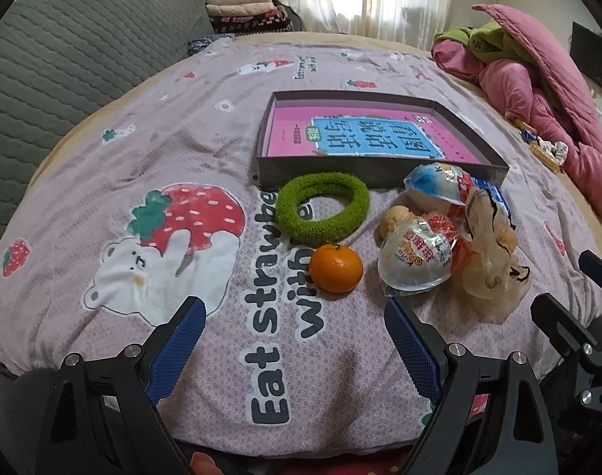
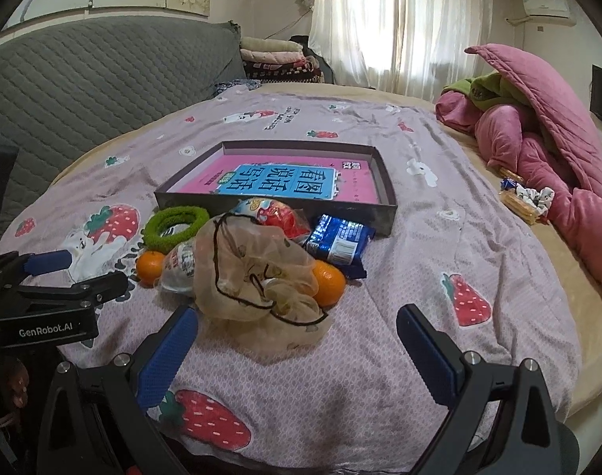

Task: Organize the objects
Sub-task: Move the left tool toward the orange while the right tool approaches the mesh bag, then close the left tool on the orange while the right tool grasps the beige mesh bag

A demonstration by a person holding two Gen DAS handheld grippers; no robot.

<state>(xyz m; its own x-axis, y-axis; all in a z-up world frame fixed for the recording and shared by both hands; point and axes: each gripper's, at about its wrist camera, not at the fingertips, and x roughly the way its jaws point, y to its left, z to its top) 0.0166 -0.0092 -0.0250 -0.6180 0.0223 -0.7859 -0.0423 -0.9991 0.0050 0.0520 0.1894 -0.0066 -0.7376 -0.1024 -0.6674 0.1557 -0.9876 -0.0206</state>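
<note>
Nearest the cameras, both tools hover low over the bed (image 1: 103,182), and nothing is picked up yet, so the sorting looks to be at its very start. The left gripper (image 1: 295,330) has its jaws spread wide and empty, aimed at the orange (image 1: 336,268) lying just ahead on the strawberry-print cover. The right gripper (image 2: 297,336) is likewise wide and empty, with the sheer drawstring pouch (image 2: 257,277) directly ahead of its fingers. Behind the pouch a second orange (image 2: 329,282) peeks out, touching it, and a blue snack packet (image 2: 338,243) lies just beyond. A green fuzzy ring (image 1: 322,208) sits past the first orange, beside a clear wrapped snack (image 1: 417,259) and another wrapped treat (image 1: 435,182). Farther back lies the shallow dark tray (image 1: 380,172), holding a pink and blue book (image 1: 364,134), and it seems the likely place for the loose things. The easiest next move is probably the left tool closing on the first orange; it is round and may roll on soft bedding, so a centred, gentle squeeze is wanted.
</note>
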